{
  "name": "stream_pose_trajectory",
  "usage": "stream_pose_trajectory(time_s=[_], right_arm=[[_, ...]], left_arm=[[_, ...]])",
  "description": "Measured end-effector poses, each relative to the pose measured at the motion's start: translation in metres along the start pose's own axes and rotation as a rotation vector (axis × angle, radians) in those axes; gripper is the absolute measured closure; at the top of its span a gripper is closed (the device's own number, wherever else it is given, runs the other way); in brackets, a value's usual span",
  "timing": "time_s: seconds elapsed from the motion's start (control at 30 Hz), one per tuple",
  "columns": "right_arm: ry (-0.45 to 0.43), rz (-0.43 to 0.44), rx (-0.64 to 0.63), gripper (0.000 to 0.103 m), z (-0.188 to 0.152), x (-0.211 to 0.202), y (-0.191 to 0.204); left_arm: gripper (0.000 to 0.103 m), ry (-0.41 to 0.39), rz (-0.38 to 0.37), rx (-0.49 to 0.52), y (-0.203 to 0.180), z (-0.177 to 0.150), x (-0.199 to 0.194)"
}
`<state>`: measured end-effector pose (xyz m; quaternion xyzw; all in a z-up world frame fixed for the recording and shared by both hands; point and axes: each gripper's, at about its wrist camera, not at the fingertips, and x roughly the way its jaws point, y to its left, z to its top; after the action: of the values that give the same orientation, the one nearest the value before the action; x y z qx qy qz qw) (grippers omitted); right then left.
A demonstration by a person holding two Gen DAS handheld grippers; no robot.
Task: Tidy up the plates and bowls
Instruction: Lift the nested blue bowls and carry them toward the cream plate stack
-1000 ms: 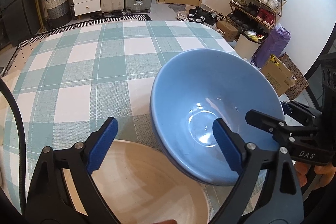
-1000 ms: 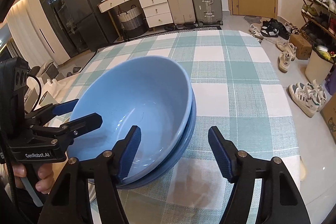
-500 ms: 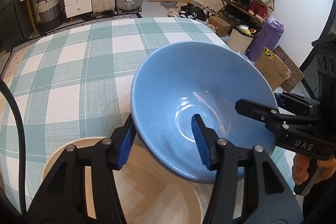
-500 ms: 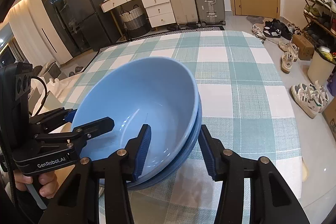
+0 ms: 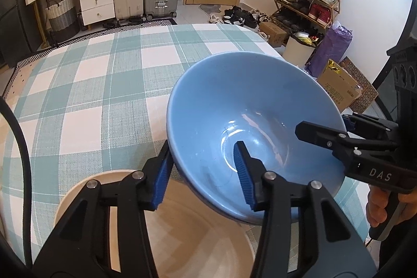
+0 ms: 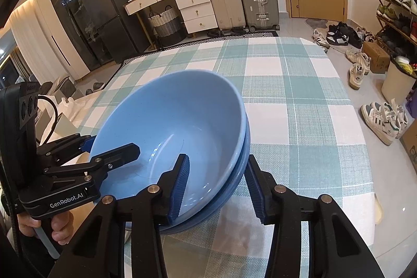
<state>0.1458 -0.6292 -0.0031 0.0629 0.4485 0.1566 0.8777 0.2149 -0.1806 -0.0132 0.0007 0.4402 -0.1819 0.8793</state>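
— Checked tablecloth (image 6: 299, 121) carries two blue bowls (image 6: 169, 127), already nested, tilted. Progress?

— Partway, I judge. Left gripper (image 5: 202, 168) and right gripper (image 6: 216, 186) each straddle the stack's wall, one finger inside, one outside, apparently clamped. The cream bowl (image 5: 182, 233) just beside awaits.

— Anything unclear?

— Cream bowl is cut off below; pad contact cannot be confirmed; no plates in view.

Table (image 5: 86, 85): rounded corners, covered edge to edge by a teal-and-white checked cloth (image 6: 294, 127). On the cloth, at the near side: two blue bowls (image 6: 182, 127) nested one inside the other, tilted; just beside them, one cream bowl (image 5: 198, 233), its rim passing under theirs.
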Motion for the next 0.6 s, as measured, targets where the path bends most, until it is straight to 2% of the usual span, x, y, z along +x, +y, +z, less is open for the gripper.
stream_pose_trajectory(time_s=[0.23,0.6], right_arm=[[-0.002,-0.005,0.000,0.059,-0.0010,0.0000,-0.0011],[-0.010,-0.029,0.003,0.059,-0.0030,-0.0081,-0.0019]], left_arm=[[0.070,-0.004,0.000,-0.025,0.0045,0.0011,-0.0020],[0.070,-0.013,-0.011,-0.007,-0.0028,-0.0011,-0.0096]])
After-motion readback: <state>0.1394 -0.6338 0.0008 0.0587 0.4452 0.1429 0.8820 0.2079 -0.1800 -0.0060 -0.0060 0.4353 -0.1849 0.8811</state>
